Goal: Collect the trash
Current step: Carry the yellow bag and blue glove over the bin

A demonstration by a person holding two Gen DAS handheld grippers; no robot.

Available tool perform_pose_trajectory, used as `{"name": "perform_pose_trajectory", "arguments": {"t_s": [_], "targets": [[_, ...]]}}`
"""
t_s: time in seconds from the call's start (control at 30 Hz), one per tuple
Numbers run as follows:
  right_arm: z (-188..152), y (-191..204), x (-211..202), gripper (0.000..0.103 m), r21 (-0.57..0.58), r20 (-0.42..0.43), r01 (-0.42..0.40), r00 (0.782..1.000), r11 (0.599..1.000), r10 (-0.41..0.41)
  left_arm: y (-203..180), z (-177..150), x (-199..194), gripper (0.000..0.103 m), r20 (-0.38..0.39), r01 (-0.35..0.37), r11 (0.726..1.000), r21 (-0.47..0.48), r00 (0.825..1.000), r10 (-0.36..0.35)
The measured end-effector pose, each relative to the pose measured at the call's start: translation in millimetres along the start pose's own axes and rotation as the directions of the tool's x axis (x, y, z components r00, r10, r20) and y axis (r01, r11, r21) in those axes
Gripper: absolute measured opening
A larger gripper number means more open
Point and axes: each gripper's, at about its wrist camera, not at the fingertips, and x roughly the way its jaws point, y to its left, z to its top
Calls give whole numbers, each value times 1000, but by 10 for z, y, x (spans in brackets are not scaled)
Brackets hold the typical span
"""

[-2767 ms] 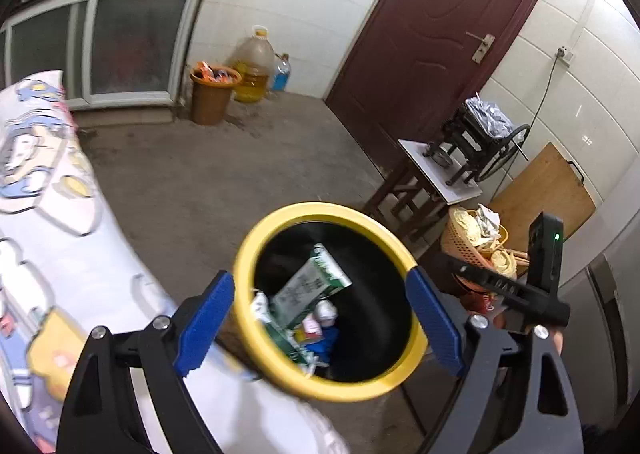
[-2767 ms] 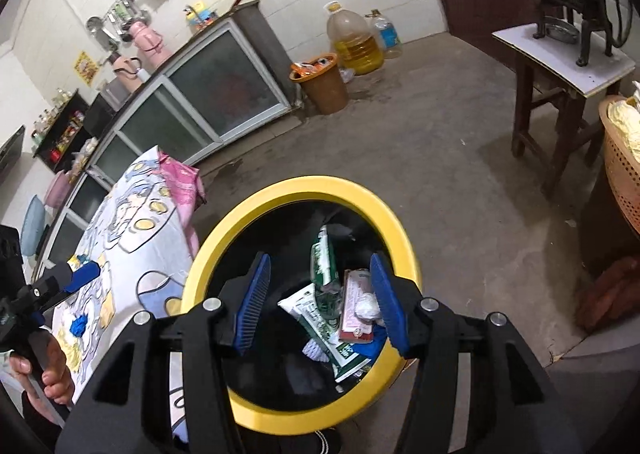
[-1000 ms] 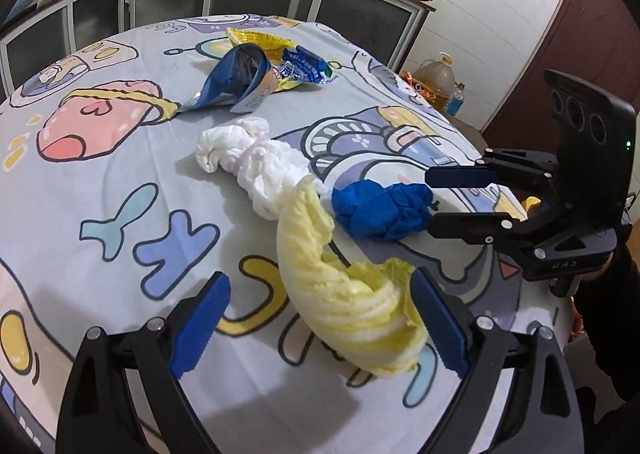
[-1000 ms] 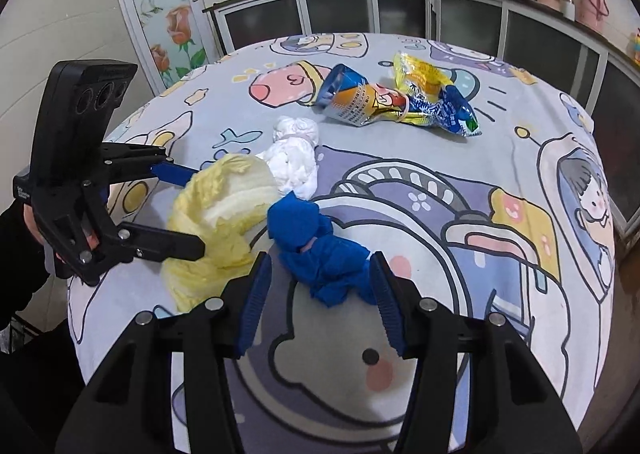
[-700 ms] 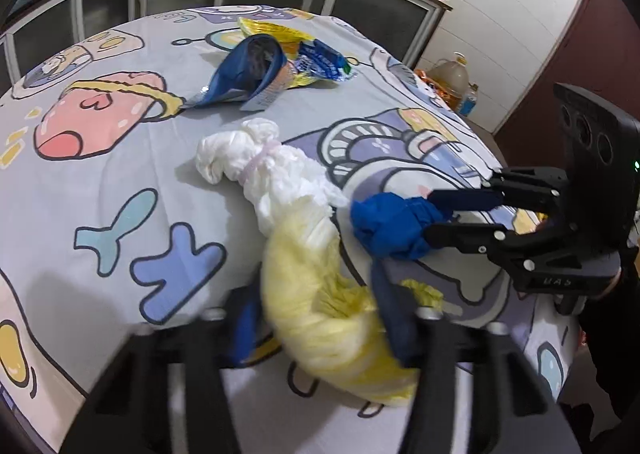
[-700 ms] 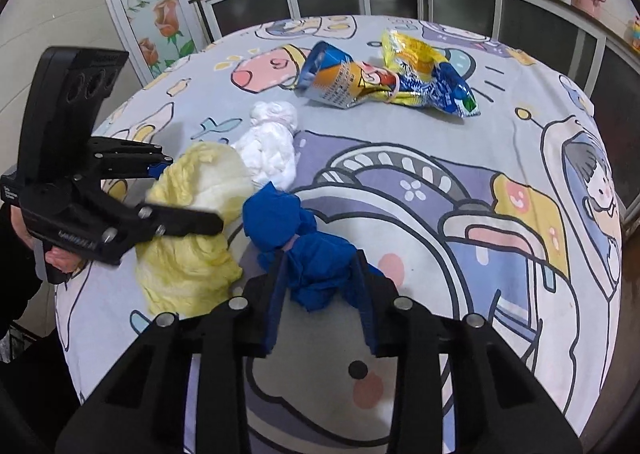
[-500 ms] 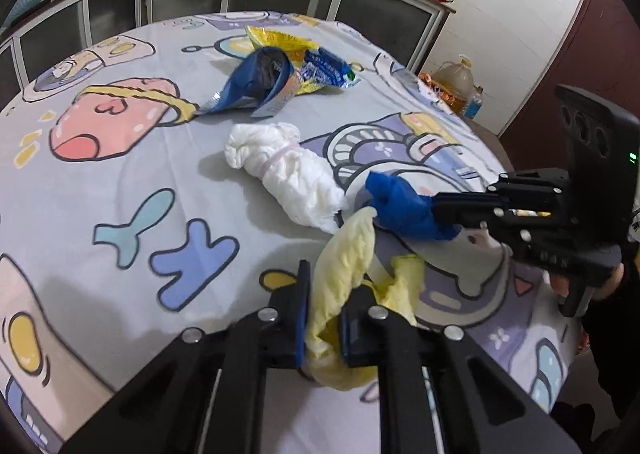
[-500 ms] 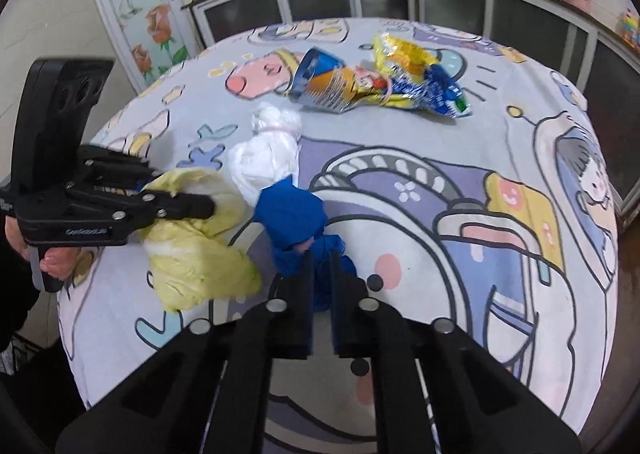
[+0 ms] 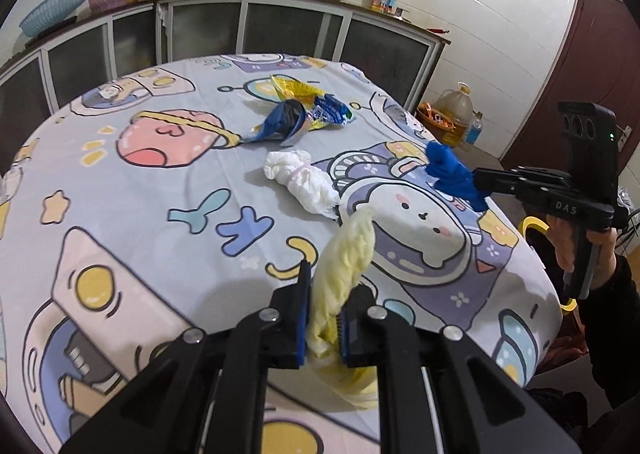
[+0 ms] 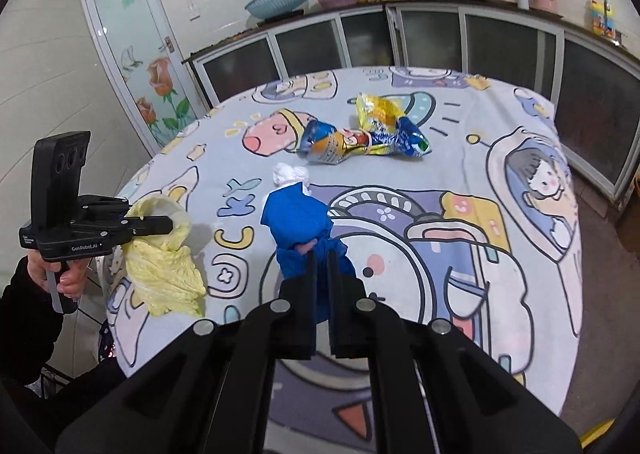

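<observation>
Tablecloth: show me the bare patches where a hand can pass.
Bare: the near-left tablecloth, left of the white wad, and the far right side by the girl print. Crowded: the middle, with the snack wrappers, the left tongs' yellow bag and the right tongs' blue bag.

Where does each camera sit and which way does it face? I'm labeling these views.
Left wrist: on left gripper, facing across the table; its fingers pinch a yellow bag.
Right wrist: on right gripper, facing the cabinets; it pinches a blue bag.
Shared: both bags, white bag, snack wrappers, each other's gripper.
</observation>
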Motion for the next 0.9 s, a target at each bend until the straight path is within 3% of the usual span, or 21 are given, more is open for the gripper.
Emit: {"name": "perform_pose_trajectory", "arguments": {"t_s": [0.43, 0.9], "targets": [[-305, 40, -619, 5, 61, 92, -4, 996, 998, -1, -218, -72, -546, 10, 85, -6, 1000, 24, 996, 4], [-745, -133, -1022, 5, 139, 128, 31, 991, 990, -49, -779, -82, -524, 10, 85, 46, 994, 97, 995, -55]]}}
